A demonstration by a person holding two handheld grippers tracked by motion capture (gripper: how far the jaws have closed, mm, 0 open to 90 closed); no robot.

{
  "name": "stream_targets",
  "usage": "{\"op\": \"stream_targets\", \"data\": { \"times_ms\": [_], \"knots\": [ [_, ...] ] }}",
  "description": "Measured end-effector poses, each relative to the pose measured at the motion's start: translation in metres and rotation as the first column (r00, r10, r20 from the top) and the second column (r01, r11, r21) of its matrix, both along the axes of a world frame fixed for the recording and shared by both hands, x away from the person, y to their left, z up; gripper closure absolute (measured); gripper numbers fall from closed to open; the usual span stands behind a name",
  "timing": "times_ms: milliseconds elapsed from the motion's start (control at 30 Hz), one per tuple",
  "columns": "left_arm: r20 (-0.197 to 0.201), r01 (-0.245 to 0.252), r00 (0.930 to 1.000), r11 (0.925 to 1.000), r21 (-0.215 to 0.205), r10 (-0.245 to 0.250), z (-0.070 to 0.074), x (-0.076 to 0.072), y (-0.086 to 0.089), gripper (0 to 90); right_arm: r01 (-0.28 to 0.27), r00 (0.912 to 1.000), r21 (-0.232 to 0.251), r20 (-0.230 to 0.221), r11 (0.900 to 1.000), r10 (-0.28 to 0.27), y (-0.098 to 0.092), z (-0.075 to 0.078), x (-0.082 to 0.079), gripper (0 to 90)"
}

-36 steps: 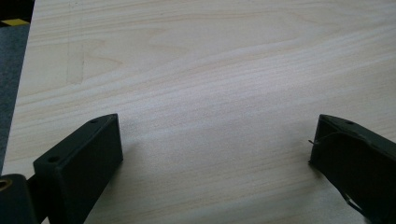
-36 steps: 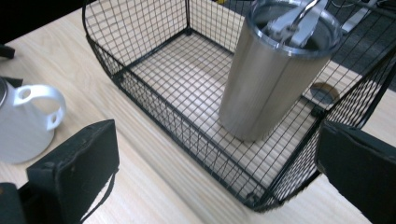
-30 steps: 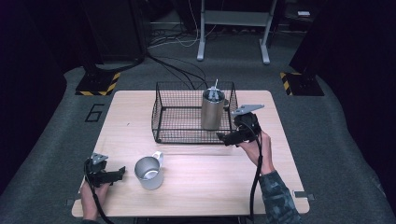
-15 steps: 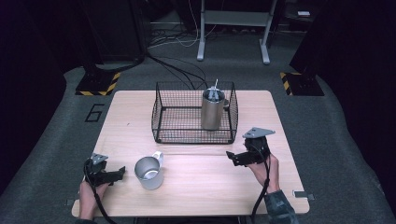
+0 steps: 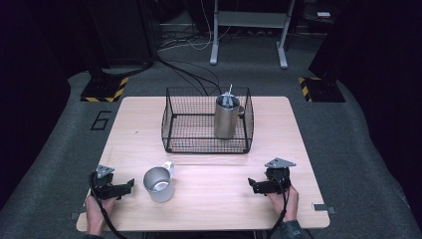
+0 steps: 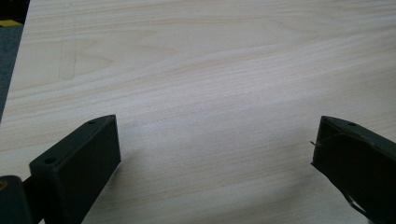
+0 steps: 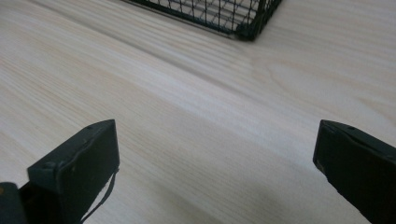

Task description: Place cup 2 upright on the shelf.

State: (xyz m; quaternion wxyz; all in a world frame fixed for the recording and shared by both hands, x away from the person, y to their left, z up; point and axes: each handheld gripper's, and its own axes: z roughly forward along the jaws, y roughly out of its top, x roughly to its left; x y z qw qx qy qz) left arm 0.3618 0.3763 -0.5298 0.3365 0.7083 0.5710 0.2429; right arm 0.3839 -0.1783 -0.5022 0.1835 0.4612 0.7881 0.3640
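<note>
A tall steel canister [image 5: 226, 117] with a thin rod sticking out of its top stands upright inside the black wire basket [image 5: 174, 119], at its right side. A short steel mug [image 5: 158, 183] with a handle sits on the table in front of the basket, to the left. My left gripper [image 5: 130, 185] rests low near the front left corner, just left of the mug, open and empty [image 6: 215, 154]. Over by the front right, my right gripper [image 5: 252, 186] is also open and empty [image 7: 217, 154], with a basket corner [image 7: 245, 28] ahead of it.
The light wooden table [image 5: 209, 199] stands on grey carpet. Cables trail from both grippers over the front edge. Behind the table are a metal stand [image 5: 249, 30] and floor cables. Bare wood lies between the two grippers.
My right gripper has drawn back from the basket's right side to the front right of the table. The left gripper and the mug have stayed put.
</note>
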Motion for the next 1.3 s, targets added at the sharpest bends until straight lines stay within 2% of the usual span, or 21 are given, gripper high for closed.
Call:
{"op": "stream_targets", "data": {
  "times_ms": [100, 200, 300, 367, 400, 500, 733, 867, 1000, 1100, 1233, 1300],
  "knots": [
    [-0.008, 0.014, 0.9999, 0.9999, 0.002, -0.014, 0.000, 0.000, -0.002, 0.8, 0.013, 0.9999, -0.008, -0.010, 1.000, -0.013, -0.002, -0.010, 0.000, 0.0],
    [0.002, 0.021, 0.9998, 0.9998, -0.006, -0.021, 0.001, -0.001, -0.003, 1.0, 0.025, 0.9997, -0.020, -0.005, 0.999, -0.025, -0.003, -0.017, 0.000, 0.0],
    [0.008, 0.033, 0.9994, 0.9991, -0.026, -0.033, 0.006, -0.003, -0.004, 1.7, 0.035, 0.9994, -0.050, 0.002, 0.998, -0.035, -0.004, -0.023, -0.001, 0.0],
    [0.018, 0.042, 0.9990, 0.9987, -0.030, -0.042, 0.011, -0.005, -0.006, 1.7, 0.040, 0.9992, -0.059, -0.001, 0.997, -0.040, -0.004, -0.025, 0.000, 0.0],
    [0.032, 0.047, 0.9984, 0.9986, -0.026, -0.046, 0.014, -0.006, -0.006, 1.7, 0.025, 0.9996, -0.073, 0.010, 0.997, -0.024, -0.005, -0.025, 0.000, 0.0],
    [0.046, 0.059, 0.9973, 0.9974, -0.042, -0.057, 0.024, -0.010, -0.008, 1.6, 0.032, 0.9995, -0.069, -0.006, 0.997, -0.032, -0.004, -0.027, 0.002, 0.0],
    [0.083, 0.083, 0.9935, 0.9949, -0.057, -0.079, 0.047, -0.018, -0.010, 1.0, 0.028, 0.9995, -0.064, -0.010, 0.998, -0.028, -0.004, -0.028, 0.003, 0.0],
    [0.111, 0.105, 0.9890, 0.9928, -0.058, -0.098, 0.063, -0.023, -0.012, 0.9, 0.034, 0.9994, -0.065, -0.008, 0.997, -0.034, -0.004, -0.028, 0.004, 0.0],
    [0.142, 0.140, 0.9811, 0.9889, -0.050, -0.131, 0.076, -0.030, -0.019, 0.8, 0.032, 0.9994, -0.066, -0.009, 0.997, -0.033, -0.004, -0.028, 0.005, 0.0],
    [0.142, 0.169, 0.9765, 0.9847, -0.041, -0.162, 0.084, -0.033, -0.024, 0.5, 0.020, 0.9998, -0.066, -0.006, 0.998, -0.020, -0.005, -0.028, 0.005, 0.0],
    [0.164, 0.192, 0.9693, 0.9805, -0.041, -0.183, 0.092, -0.036, -0.032, 0.2, 0.015, 0.9998, -0.061, -0.013, 0.998, -0.016, -0.007, -0.028, 0.003, 0.0],
    [0.159, 0.217, 0.9650, 0.9753, -0.040, -0.208, 0.097, -0.038, -0.035, 0.0, 0.019, 0.9998, -0.062, -0.010, 0.998, -0.020, -0.007, -0.028, 0.003, 0.0]
  ]
}}
